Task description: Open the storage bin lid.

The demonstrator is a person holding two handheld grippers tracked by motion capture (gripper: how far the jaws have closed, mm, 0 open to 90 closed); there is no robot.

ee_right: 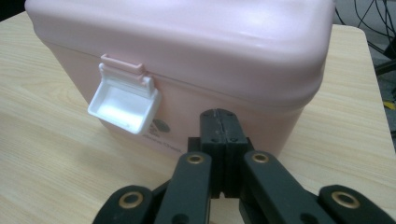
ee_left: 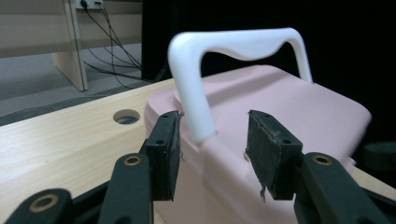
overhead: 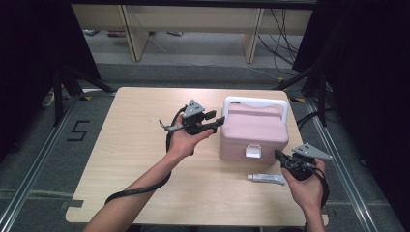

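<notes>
- The pink plastic box with a rounded lid sits right of centre on the light wooden surface; its white carry handle stands upright and its white front latch hangs flipped open.
- The left tool is released, jaws apart around the handle's near post, not pressing it.
- The right tool is clenched on nothing, just before the box's front wall.
- A small white tube lies near the box's front.

Worktop: light wood grain, rounded corners, round cable hole near far edge. Small white tube lying flat near front right of worktop. Grey floor all round; black "5" marking on floor to left. Metal rails running along both sides. Beyond worktop, pale wooden desk legs, loose black cables trailing over floor. Dark curtains flanking scene.
</notes>
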